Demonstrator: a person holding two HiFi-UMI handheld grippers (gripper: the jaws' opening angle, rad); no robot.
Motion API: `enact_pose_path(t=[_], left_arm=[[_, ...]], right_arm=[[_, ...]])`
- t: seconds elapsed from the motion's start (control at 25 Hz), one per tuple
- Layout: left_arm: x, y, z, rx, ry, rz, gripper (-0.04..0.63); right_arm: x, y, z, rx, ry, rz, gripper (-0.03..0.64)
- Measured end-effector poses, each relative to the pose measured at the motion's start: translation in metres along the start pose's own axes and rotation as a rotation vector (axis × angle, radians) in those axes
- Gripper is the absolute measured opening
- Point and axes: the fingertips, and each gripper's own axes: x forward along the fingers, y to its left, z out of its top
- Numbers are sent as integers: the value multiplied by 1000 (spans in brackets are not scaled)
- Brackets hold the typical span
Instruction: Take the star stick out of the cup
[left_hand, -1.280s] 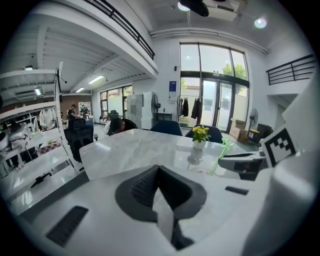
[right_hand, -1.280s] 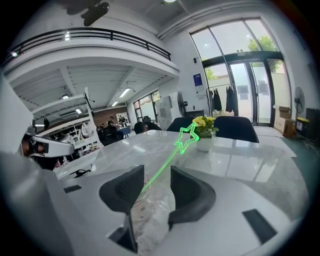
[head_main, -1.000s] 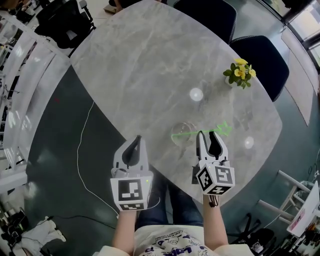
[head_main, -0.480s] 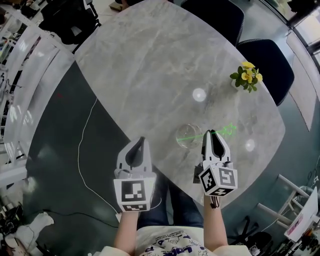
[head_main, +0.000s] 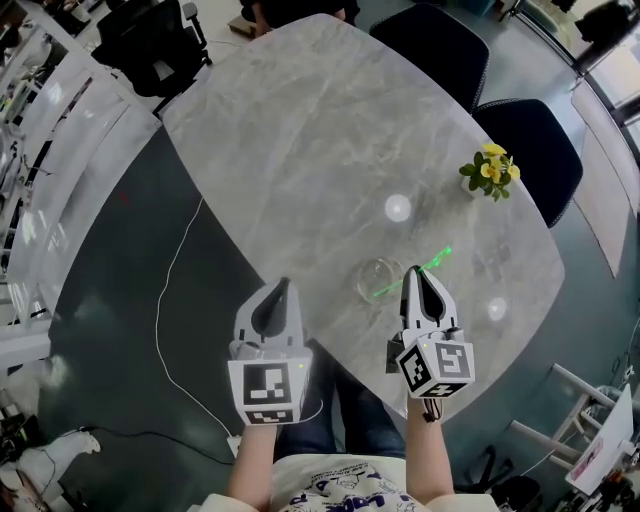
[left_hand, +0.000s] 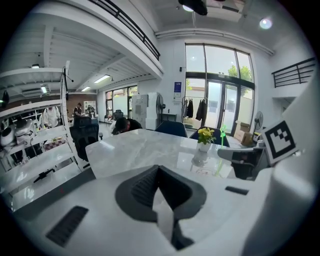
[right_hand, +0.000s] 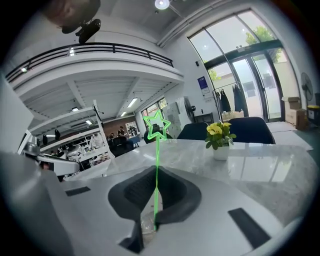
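A thin green star stick (head_main: 430, 262) slants from the clear glass cup (head_main: 372, 272) toward the right on the grey marble table (head_main: 300, 130). Its lower end still lies at the cup. My right gripper (head_main: 414, 270) has just been closing and is now shut on the stick. In the right gripper view the stick (right_hand: 156, 165) rises between the jaws of the right gripper (right_hand: 156, 172) to its star (right_hand: 157, 125), with the cup (right_hand: 145, 225) just below. My left gripper (head_main: 281, 284) hovers at the table's near edge, left of the cup. The left gripper (left_hand: 159, 170) is shut on nothing.
A small white pot of yellow flowers (head_main: 488, 168) stands at the table's right side. Two dark chairs (head_main: 530, 140) sit beyond the far right edge. A white cable (head_main: 165, 330) trails on the floor at the left. Shelving lines the far left.
The right gripper's jaws went from open around the stick to shut on it and rose slightly. The stick now slants more steeply. The left gripper has stayed put.
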Motion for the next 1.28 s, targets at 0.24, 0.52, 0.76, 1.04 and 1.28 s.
enact_pose_path(t=[0.24,0.52,0.76,1.04,1.28], left_arm=[[-13,7,18,-3,-39,12,0],[-28,9,48,-15,-109,22,0],[-46,13,80,-26,-181,36,0],[-69,18,120,-12,-284,53,0],[-91,22,145,-18,-346,79,0]], right_arm=[[-10,16,27,-33,-36,18,25],[-27,31,64,-110,-97,34,25],[-43,44,104,-150,-155,30,25],[-61,61,148,-191,-239,39,25],[-80,70,178,-192,-301,47,25]])
